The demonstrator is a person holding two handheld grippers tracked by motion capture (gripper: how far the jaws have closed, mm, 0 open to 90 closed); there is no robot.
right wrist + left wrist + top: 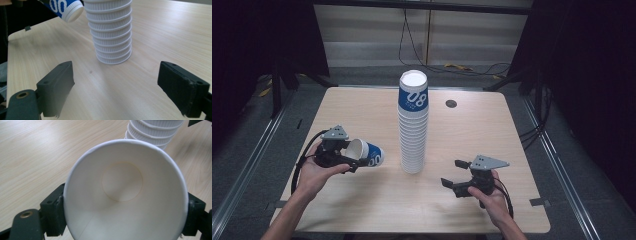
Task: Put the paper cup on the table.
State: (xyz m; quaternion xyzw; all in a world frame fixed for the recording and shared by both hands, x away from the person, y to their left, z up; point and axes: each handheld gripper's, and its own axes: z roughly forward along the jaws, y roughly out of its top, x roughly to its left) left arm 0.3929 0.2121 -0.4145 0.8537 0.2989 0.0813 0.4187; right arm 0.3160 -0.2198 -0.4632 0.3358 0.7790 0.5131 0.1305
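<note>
A tall stack of white ribbed paper cups (413, 125) with a blue-banded cup on top stands mid-table. My left gripper (348, 157) is shut on a single blue-and-white paper cup (367, 154), held on its side just above the table, left of the stack, its base toward the stack. In the left gripper view I look into that cup's white inside (122, 182), the jaws pressing its rim from both sides, the stack (152, 132) behind it. My right gripper (453, 175) stands open and empty right of the stack's foot (113, 47); the held cup (66, 7) shows beyond.
The wooden table (492, 130) has a small black round grommet (451, 103) behind the stack on the right. Cables (462, 67) lie on the floor past the far edge, and dark curtains flank both sides.
</note>
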